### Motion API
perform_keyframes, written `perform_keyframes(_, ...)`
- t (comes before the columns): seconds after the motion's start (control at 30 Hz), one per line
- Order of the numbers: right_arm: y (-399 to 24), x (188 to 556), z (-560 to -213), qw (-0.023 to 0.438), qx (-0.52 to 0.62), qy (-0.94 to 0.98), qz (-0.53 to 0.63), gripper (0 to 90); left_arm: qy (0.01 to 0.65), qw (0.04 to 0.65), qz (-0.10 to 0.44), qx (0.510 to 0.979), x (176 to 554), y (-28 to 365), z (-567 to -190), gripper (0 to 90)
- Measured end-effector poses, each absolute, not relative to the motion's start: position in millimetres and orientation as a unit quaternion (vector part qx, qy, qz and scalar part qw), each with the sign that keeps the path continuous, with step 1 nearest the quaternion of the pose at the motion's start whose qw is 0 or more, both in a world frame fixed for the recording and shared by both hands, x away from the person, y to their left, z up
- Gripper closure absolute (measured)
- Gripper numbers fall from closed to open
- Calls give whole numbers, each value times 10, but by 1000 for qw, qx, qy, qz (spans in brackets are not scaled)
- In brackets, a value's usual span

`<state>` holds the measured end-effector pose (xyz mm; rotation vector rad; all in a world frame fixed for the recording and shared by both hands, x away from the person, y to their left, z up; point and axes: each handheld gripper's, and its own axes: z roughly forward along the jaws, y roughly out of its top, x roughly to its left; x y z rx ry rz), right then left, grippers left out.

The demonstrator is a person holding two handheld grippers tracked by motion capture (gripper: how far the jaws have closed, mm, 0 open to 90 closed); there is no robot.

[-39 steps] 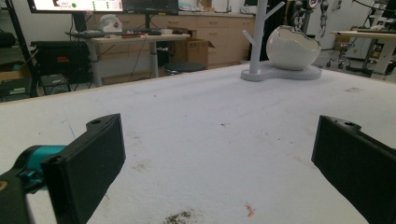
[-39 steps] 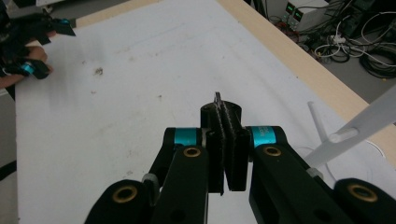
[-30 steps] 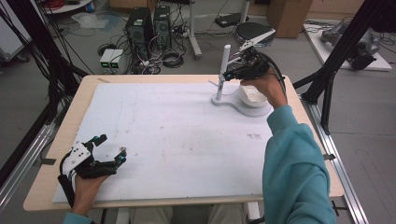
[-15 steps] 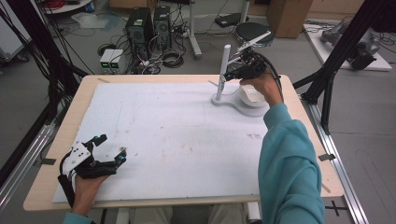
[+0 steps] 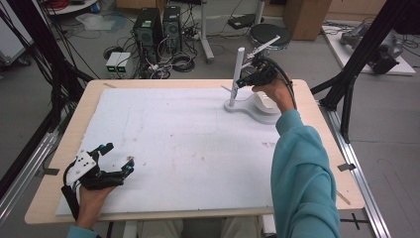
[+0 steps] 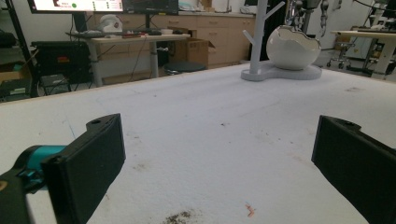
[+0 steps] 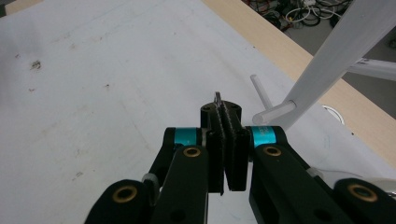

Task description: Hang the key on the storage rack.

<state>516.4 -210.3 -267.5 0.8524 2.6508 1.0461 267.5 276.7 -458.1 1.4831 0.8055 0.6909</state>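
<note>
A white jewellery stand [image 5: 237, 74] with side pegs rises from a flat base at the far right of the table, with a white egg-shaped bowl [image 5: 265, 102] on that base. My right gripper [image 5: 239, 83] is shut beside the post. In the right gripper view its jaws [image 7: 223, 112] pinch a small metal ring [image 7: 217, 97], whose loop pokes out at the tips, just left of a short peg [image 7: 275, 113]. My left gripper [image 5: 119, 157] rests open at the front left, its jaws [image 6: 219, 154] wide apart over bare mat. The stand [image 6: 256, 42] and bowl [image 6: 292, 46] appear far off in the left gripper view.
A white foam mat [image 5: 173, 144] covers most of the wooden table [image 5: 67, 141]. Computers and cables [image 5: 158, 34] lie on the floor beyond the far edge. Black frame posts [image 5: 356, 64] stand to the right of the table.
My right hand has come down a little and drifted left toward the stand's post, jaws still shut. The left hand has stayed put.
</note>
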Motion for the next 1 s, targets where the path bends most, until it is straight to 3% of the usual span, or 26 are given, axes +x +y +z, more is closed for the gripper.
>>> perform_keyframes(1.0, -2184, 5258, -2783, 91, 313, 875, 358, 891, 349, 611, 300, 644, 2673, 2765, -4580, 32)
